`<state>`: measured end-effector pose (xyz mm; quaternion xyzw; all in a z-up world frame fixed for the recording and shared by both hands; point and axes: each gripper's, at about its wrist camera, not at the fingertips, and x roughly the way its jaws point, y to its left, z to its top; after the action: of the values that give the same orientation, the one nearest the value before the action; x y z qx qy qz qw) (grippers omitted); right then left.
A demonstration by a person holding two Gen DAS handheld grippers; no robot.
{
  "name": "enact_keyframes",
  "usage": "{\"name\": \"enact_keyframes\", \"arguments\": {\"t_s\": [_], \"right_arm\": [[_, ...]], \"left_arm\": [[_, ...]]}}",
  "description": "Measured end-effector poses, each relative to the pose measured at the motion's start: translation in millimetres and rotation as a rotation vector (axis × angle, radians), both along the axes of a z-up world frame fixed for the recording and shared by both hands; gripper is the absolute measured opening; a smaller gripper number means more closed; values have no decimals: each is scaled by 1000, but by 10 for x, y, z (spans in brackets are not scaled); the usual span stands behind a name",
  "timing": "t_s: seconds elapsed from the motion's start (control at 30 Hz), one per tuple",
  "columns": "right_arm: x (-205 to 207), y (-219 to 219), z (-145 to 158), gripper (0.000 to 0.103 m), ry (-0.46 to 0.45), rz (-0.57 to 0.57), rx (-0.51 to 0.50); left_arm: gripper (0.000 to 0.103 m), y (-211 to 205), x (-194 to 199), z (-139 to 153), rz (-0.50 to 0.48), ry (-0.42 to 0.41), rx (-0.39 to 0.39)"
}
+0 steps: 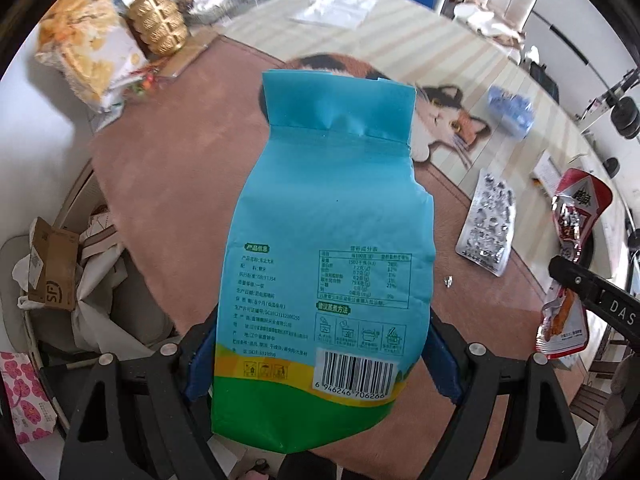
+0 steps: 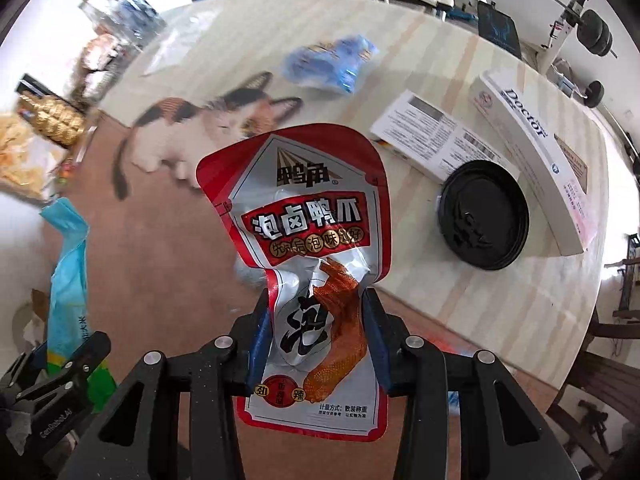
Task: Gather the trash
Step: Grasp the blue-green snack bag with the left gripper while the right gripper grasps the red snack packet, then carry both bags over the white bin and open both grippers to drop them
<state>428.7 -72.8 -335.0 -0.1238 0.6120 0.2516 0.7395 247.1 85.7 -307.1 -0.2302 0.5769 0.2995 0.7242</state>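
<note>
On my left wrist view, a cardboard box [image 1: 52, 266] sits among crumpled paper at the far left edge, with a gold vase [image 1: 158, 20] in the upper left on the table [image 1: 168, 168]. In the centre, my left gripper [image 1: 320, 364] is clamped on a blue and green bag [image 1: 332, 240], its blue pads pressing both sides near the barcode; the bag hangs above the table. To the right lies a silver wrapper [image 1: 486, 224].

On my right wrist view, that same blue bag shows at the left edge. In the centre, my right gripper [image 2: 316, 344] is closed tight on a red and white snack packet [image 2: 308, 248], pinched at its crumpled waist and held above the table. A black lid [image 2: 482, 216] rests to the right, beside a white box [image 2: 532, 152].
</note>
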Motion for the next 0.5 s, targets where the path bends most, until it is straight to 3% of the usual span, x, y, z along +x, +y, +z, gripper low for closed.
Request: {"name": "enact_keyframes", "arguments": {"t_s": [0.17,0.33,0.5], "right_arm": [[-450,101,350,45,-4,34,57],[-1135,323,434,45,9,90,96],[-2058,499,363,44,55,183,114]], "left_arm": [[85,19,-483,302,27,-66,21],[85,61,-1206,463,87,-110,28],[85,81,-2092,410,165,-116,4]]}}
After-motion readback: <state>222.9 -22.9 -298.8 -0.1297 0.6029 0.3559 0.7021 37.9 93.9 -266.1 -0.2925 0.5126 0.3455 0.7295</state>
